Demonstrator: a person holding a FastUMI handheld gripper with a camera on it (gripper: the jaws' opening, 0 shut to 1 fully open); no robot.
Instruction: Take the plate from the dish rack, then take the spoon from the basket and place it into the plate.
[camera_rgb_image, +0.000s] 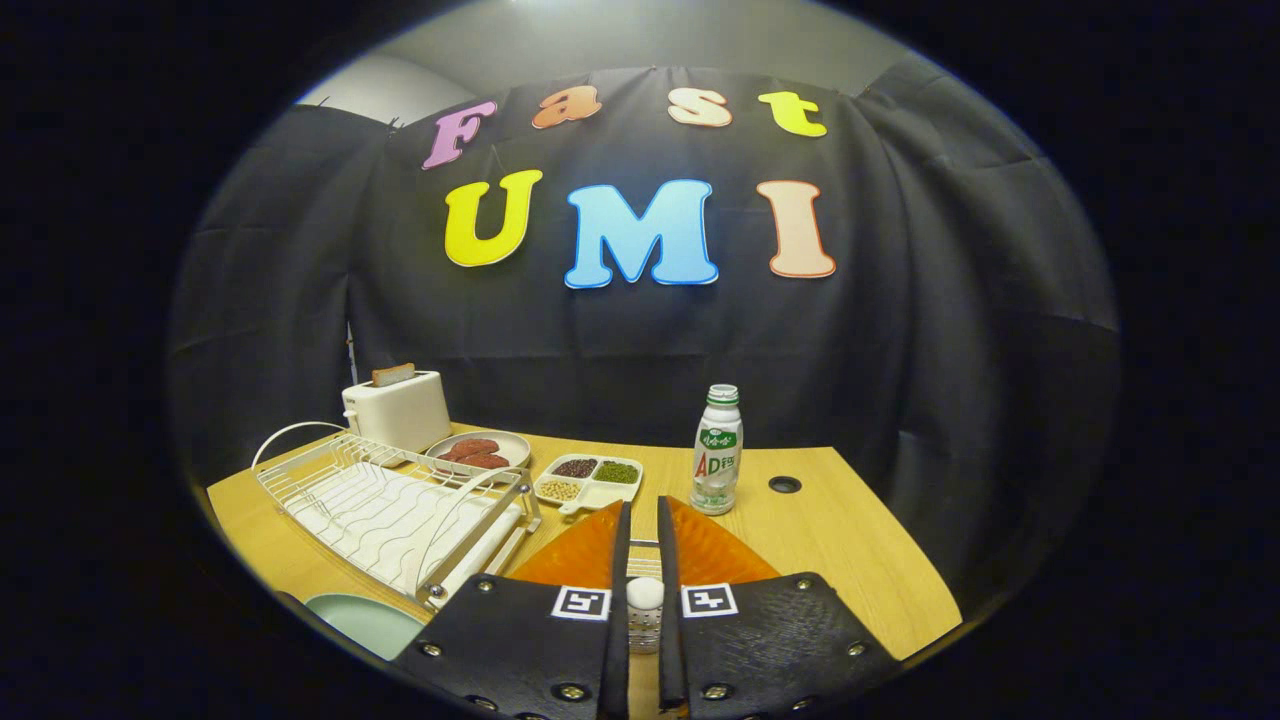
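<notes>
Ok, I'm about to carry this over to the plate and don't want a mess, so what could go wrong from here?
The jaws pinch only a small white piece, so it could slip or twist loose. The green plate lies low beside the dish rack; swinging there could snag the rack's raised wire end. The upright bottle just ahead could be knocked over.

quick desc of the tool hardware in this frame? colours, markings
The tool has two orange wedge-shaped fingers with thin black inner edges. They mount on black textured plates fastened with silver screws. Each plate carries a square black-and-white fiducial marker. A small white cylindrical part sits between the plates.
</notes>
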